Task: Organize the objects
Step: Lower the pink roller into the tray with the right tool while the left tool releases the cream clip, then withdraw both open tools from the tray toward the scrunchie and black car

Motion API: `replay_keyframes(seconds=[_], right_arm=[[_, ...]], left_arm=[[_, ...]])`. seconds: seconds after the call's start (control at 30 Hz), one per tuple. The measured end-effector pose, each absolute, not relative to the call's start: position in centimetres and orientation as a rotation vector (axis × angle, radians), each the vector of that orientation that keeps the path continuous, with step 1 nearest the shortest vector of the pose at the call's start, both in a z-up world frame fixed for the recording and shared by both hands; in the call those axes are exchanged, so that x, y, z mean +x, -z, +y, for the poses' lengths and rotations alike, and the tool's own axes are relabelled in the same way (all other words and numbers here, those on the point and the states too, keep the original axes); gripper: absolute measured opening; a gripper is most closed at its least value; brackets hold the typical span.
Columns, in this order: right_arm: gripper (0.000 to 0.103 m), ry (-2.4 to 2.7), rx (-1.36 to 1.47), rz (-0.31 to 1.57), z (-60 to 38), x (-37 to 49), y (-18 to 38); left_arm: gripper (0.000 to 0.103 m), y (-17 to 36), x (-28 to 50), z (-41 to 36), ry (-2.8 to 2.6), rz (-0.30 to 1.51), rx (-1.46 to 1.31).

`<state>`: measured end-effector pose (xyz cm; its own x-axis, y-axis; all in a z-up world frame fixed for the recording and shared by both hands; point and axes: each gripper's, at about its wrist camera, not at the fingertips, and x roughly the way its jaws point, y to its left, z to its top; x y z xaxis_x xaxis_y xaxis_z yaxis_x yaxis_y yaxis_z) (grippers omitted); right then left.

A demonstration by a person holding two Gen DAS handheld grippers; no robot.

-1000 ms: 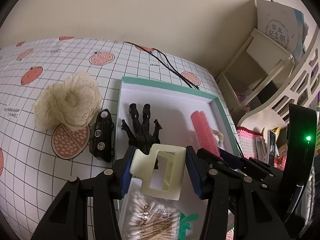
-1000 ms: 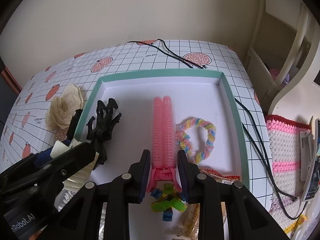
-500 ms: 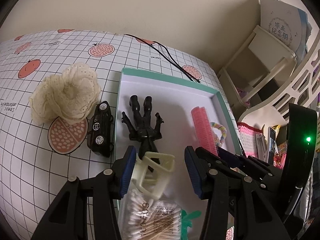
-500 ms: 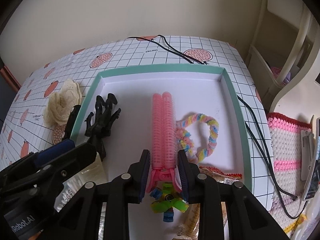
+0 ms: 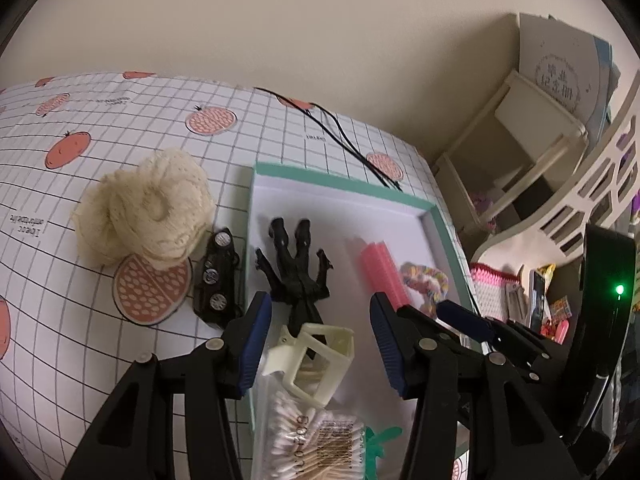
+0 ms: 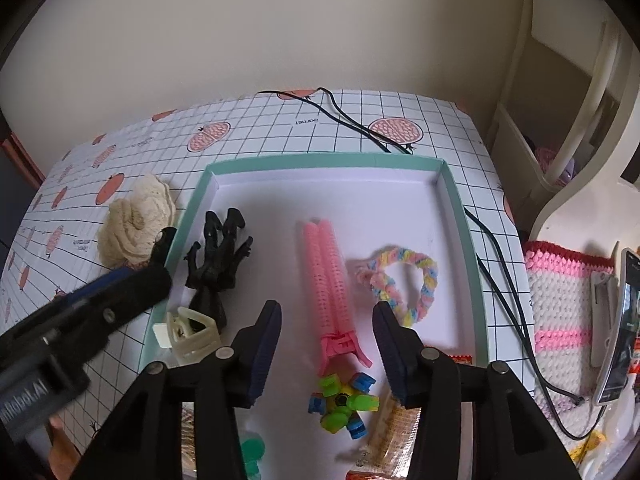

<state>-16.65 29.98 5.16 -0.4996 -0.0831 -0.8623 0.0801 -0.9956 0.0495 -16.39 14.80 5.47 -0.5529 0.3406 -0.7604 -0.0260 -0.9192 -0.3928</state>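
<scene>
We hold the right gripper (image 6: 326, 352) over the tray (image 6: 460, 216), jaws opening; the pink hair roller (image 6: 328, 284) lies on the tray floor between them, untouched. The left gripper (image 5: 320, 344) has its jaws partly open and gripping nothing; the cream hair claw (image 5: 312, 364) rests below on the cotton-swab pack (image 5: 316, 436). Beyond lie the black figurine (image 5: 298, 276) and pastel ring (image 6: 404, 280). On the bench (image 5: 80, 360) left of the tray sit the toy car (image 5: 216, 280) and lace scrunchie (image 5: 148, 216).

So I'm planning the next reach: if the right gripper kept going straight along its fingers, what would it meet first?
Most likely the pink hair roller, lying in the tray between the opening jaws of the right gripper, whose pads no longer touch it. Depth is hard to judge.
</scene>
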Motion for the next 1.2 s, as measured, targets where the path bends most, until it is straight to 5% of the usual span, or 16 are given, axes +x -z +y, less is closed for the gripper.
replay_keyframes(seconds=[0.23, 0.57, 0.7, 1.2], right_arm=[[0.074, 2.664, 1.517, 0.001, 29.8, -16.6, -5.3], [0.090, 2.669, 1.537, -0.093, 30.4, -16.8, -5.1], [0.100, 2.675, 1.534, -0.099, 30.2, -17.0, -5.1], [0.103, 2.676, 1.551, -0.115, 29.0, -17.5, -4.8]], left_arm=[[0.068, -6.3, -16.4, 12.7, -2.665, -0.495, -1.340], [0.070, -5.3, -16.8, 10.3, -2.790, -0.434, -1.456], [0.091, -5.2, -16.8, 9.8, -2.813, -0.422, -1.463], [0.092, -4.8, -17.1, 7.7, -2.866, -0.393, -1.501]])
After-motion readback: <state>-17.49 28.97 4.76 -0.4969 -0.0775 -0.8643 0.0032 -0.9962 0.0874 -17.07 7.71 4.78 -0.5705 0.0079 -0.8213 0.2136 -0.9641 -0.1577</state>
